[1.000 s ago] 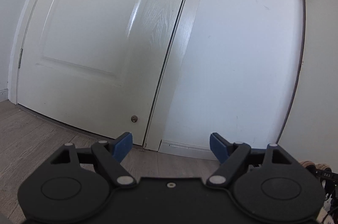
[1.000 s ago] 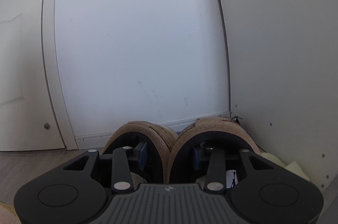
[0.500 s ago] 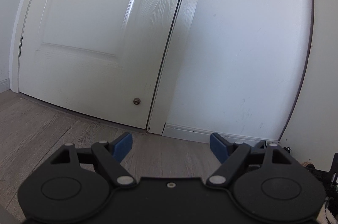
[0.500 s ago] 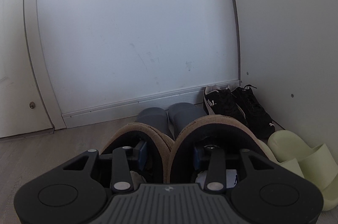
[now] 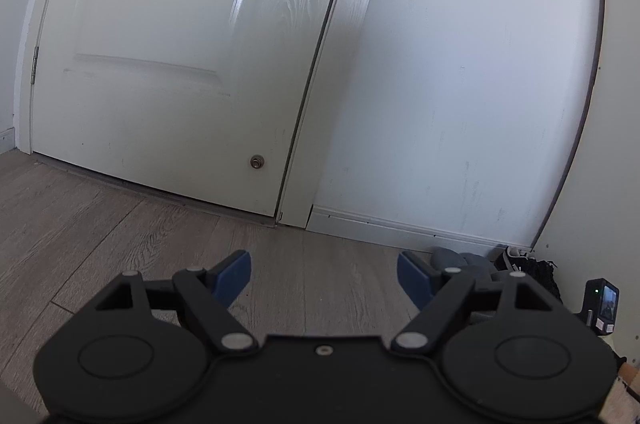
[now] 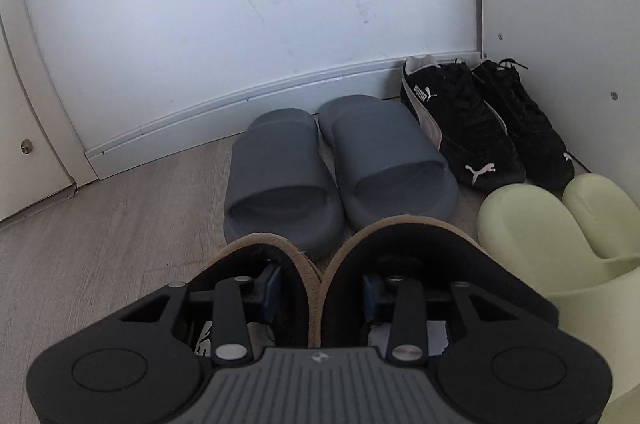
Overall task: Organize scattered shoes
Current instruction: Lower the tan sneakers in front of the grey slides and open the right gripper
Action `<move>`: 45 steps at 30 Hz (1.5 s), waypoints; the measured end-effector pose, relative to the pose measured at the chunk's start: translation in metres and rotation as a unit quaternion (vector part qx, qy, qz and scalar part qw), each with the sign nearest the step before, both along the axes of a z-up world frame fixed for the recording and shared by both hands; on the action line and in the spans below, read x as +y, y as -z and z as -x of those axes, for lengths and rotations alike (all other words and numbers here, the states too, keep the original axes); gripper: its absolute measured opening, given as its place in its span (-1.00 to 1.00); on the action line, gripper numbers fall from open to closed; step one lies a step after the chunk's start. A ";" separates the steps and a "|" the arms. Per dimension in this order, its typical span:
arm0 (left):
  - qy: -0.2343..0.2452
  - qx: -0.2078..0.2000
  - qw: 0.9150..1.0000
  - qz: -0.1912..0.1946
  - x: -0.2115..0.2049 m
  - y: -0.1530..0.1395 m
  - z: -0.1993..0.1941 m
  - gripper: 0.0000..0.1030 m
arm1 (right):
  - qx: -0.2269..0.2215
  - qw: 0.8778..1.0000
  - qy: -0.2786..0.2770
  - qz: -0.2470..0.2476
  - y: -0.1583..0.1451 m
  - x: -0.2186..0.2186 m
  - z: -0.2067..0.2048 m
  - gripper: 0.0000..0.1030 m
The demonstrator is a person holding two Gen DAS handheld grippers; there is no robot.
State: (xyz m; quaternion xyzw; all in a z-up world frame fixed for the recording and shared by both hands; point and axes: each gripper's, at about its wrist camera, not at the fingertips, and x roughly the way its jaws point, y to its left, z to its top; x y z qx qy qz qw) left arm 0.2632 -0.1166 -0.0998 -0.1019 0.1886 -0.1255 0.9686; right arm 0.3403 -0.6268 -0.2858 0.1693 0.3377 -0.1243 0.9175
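My right gripper (image 6: 320,290) is shut on a pair of tan slippers (image 6: 416,240) with black lining, one finger inside each, pinching their inner walls together. The pair hangs low over the wood floor, just behind a pair of grey slides (image 6: 280,159) that stand by the baseboard. Black sneakers (image 6: 460,123) sit in the corner to the right, and pale green slides (image 6: 532,224) lie in front of them. My left gripper (image 5: 324,274) is open over bare floor with nothing between its fingers. The grey slides (image 5: 452,258) and black sneakers (image 5: 528,264) show to its right.
A white door (image 5: 180,63) is at the left, with a white wall and baseboard (image 5: 400,228) beside it. A pale cabinet side (image 6: 560,3) closes the corner at the right. Wood floor (image 6: 120,203) lies bare to the left of the grey slides.
Both grippers have dropped toward the floor. My right gripper has carried the tan slippers closer to the corner, so the row of shoes has come into full view.
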 end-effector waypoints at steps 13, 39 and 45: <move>0.002 0.007 1.000 0.026 0.006 -0.004 0.013 0.57 | 0.056 0.996 -0.031 -0.067 -0.004 -0.023 -0.015 -0.15; -0.011 -0.005 0.999 0.036 0.030 -0.011 0.025 0.57 | -0.043 0.997 0.026 -0.064 -0.045 0.076 0.098 0.68; -0.011 -0.005 0.999 0.034 0.030 -0.011 0.026 0.57 | 0.012 1.000 0.012 0.015 -0.015 0.111 0.074 0.68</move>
